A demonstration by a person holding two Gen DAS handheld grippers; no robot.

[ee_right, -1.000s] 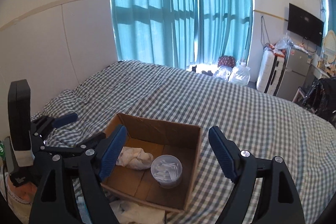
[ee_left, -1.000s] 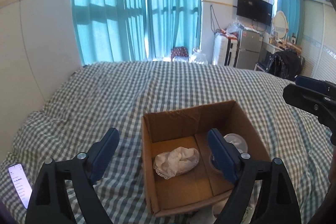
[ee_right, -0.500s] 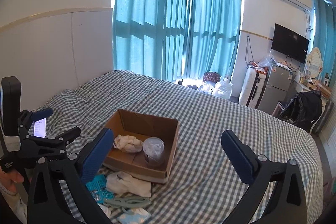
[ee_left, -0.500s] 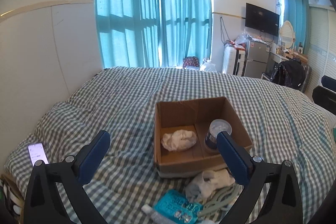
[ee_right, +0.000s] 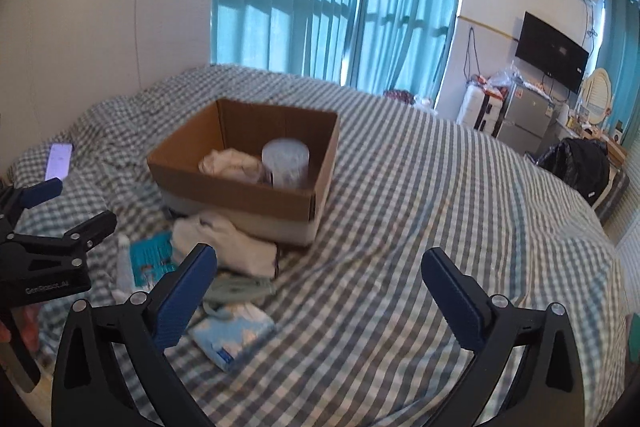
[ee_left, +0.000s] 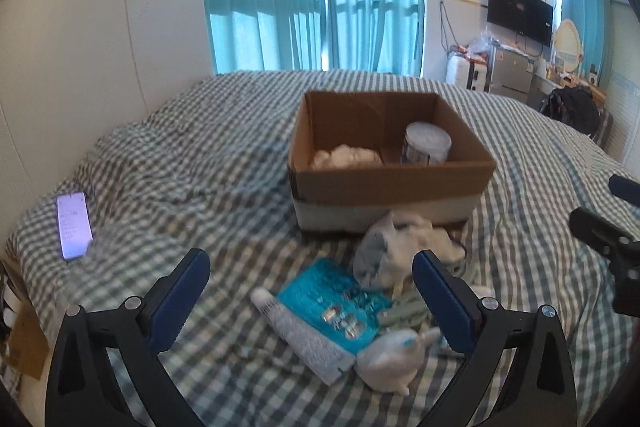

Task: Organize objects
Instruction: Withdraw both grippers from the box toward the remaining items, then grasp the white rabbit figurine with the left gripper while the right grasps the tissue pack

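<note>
An open cardboard box (ee_left: 392, 183) (ee_right: 240, 195) sits on the checked bed. It holds a white cloth (ee_left: 346, 157) (ee_right: 230, 163) and a clear round tub (ee_left: 426, 145) (ee_right: 285, 161). In front of it lie a grey-white cloth bundle (ee_left: 394, 251) (ee_right: 224, 245), a teal packet (ee_left: 334, 301) (ee_right: 152, 257), a white tube (ee_left: 300, 335), a white bottle-like item (ee_left: 394, 355), a pale green item (ee_right: 236, 287) and a light blue tissue pack (ee_right: 234, 333). My left gripper (ee_left: 310, 301) is open just above the packet. My right gripper (ee_right: 318, 293) is open over bare bedding, right of the pile.
A lit phone (ee_left: 73, 225) (ee_right: 59, 159) lies on the bed at the left. A padded wall runs along the left. Teal curtains, a TV, a fridge and a black bag stand beyond the bed.
Both grippers have drawn back from over the box and dropped lower. The pile of loose items in front of the box has come into view. Both stay open.
</note>
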